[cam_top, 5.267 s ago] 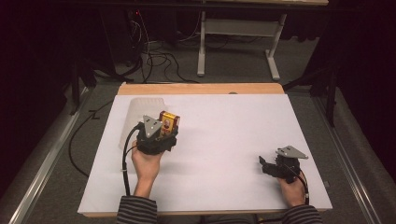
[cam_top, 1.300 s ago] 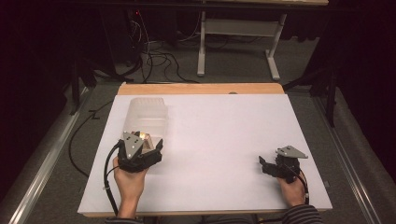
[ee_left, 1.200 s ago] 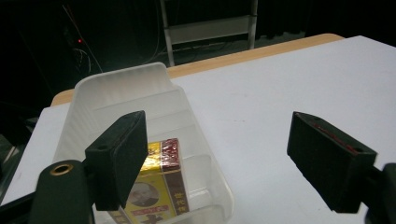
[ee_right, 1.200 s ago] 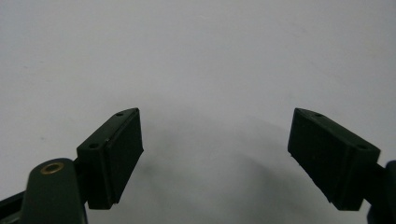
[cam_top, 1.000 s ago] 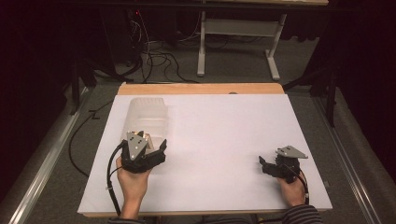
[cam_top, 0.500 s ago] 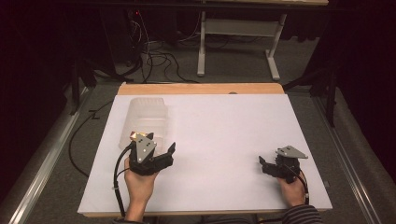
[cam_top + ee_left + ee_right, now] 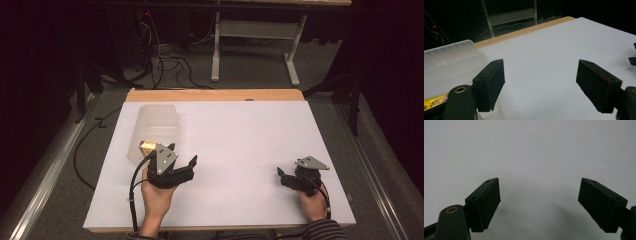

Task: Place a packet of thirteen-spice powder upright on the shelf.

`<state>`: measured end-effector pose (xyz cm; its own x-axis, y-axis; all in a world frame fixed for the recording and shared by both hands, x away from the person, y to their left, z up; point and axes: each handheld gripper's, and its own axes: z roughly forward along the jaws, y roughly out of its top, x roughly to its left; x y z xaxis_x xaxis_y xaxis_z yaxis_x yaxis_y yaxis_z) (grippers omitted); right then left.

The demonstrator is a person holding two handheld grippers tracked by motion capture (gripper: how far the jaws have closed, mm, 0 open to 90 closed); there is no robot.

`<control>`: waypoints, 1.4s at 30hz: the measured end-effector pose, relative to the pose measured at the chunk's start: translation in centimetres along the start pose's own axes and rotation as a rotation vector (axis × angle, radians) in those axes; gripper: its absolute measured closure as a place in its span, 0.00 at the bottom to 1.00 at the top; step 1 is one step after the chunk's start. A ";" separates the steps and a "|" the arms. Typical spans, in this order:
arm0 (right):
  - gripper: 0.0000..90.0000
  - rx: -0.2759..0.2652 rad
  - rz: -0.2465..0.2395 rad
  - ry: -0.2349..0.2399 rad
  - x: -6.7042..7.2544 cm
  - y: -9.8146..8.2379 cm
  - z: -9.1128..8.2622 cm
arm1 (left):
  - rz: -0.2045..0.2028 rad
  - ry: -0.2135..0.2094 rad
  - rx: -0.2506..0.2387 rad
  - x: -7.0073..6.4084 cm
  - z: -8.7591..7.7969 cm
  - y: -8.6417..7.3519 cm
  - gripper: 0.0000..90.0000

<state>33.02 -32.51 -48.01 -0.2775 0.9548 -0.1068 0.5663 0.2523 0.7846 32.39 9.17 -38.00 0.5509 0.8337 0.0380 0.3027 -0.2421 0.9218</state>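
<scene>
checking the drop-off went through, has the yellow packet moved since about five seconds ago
Yes. Then the left gripper held the yellow packet over the white sheet, right of the clear plastic bin. Now it lies inside the bin's near end, and the gripper's jaws, just closing, are empty.

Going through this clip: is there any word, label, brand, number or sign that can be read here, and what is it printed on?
No text can be read.
Small yellow packet in the translucent plastic tub: dark print shows on its edge in the left gripper view, too blurred to read.
White table sheet, left gripper and right gripper: no markings show.
</scene>
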 end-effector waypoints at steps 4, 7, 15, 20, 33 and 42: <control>0.20 0.002 0.003 0.002 0.0 0.0 0.0 | 0.000 -0.022 -0.001 -0.5 0.4 0.1 0.26; 0.20 0.003 -0.001 0.001 0.0 0.0 0.0 | 0.002 -0.033 0.000 -0.8 0.7 0.1 0.26; 0.20 0.003 -0.002 0.002 0.0 0.0 0.0 | 0.010 -0.055 0.009 -1.5 1.2 0.0 0.27; 0.20 0.004 -0.002 0.002 0.0 0.0 0.0 | 0.004 -0.073 0.009 -1.9 1.5 -0.1 0.27; 0.20 0.004 -0.001 0.002 0.0 0.0 0.0 | -0.021 -0.132 0.000 -2.8 2.5 0.1 0.28; 0.20 0.004 -0.005 0.004 0.0 0.0 0.0 | -0.026 -0.172 0.014 -3.7 3.6 0.3 0.28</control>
<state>33.07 -32.49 -48.03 -0.2837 0.9528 -0.1082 0.5681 0.2579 0.7815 33.25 4.18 -39.28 0.6675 0.7426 -0.0539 0.3291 -0.2294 0.9160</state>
